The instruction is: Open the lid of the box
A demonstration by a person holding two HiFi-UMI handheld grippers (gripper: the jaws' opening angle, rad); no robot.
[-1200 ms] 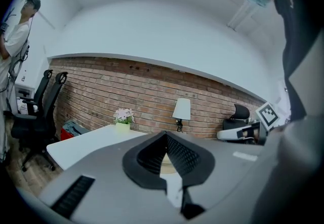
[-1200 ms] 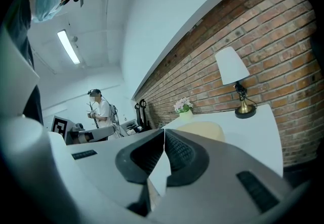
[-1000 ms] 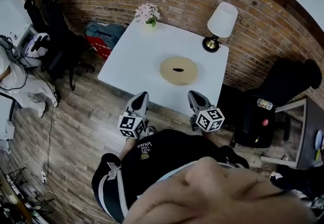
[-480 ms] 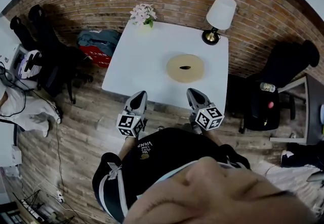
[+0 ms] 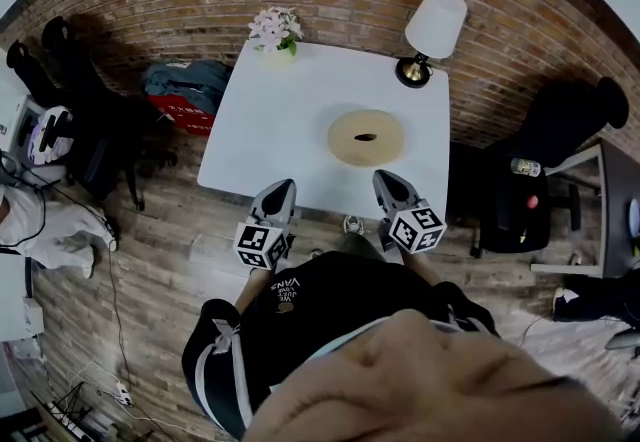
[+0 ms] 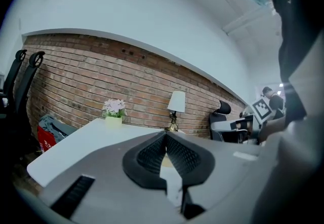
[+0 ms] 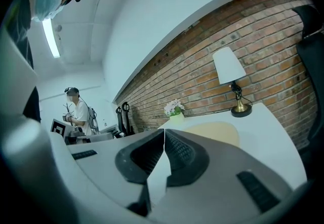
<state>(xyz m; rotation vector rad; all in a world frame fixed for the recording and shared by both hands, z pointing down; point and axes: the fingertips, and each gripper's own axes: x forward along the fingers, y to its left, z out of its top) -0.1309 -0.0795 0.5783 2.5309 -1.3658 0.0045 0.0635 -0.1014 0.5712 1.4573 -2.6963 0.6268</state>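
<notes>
A round tan box [image 5: 366, 137] with a dark slot in its lid sits on the white table [image 5: 280, 120], right of centre. My left gripper [image 5: 281, 188] and right gripper [image 5: 386, 180] hover at the table's near edge, short of the box and touching nothing. Both are shut with nothing between the fingers. In the right gripper view the box [image 7: 217, 132] lies just beyond the right gripper [image 7: 164, 132]. In the left gripper view the left gripper [image 6: 165, 136] hides nearly all of the box.
A lamp [image 5: 432, 30] stands at the table's far right corner and a flower pot [image 5: 274, 31] at its far left. Black chairs [image 5: 560, 145] and a side table [image 5: 600, 230] stand to the right, bags [image 5: 185, 90] to the left. Another person [image 7: 76, 109] stands far off.
Both grippers have come forward to the table's near edge, still shut. The box now lies closer ahead of them.
</notes>
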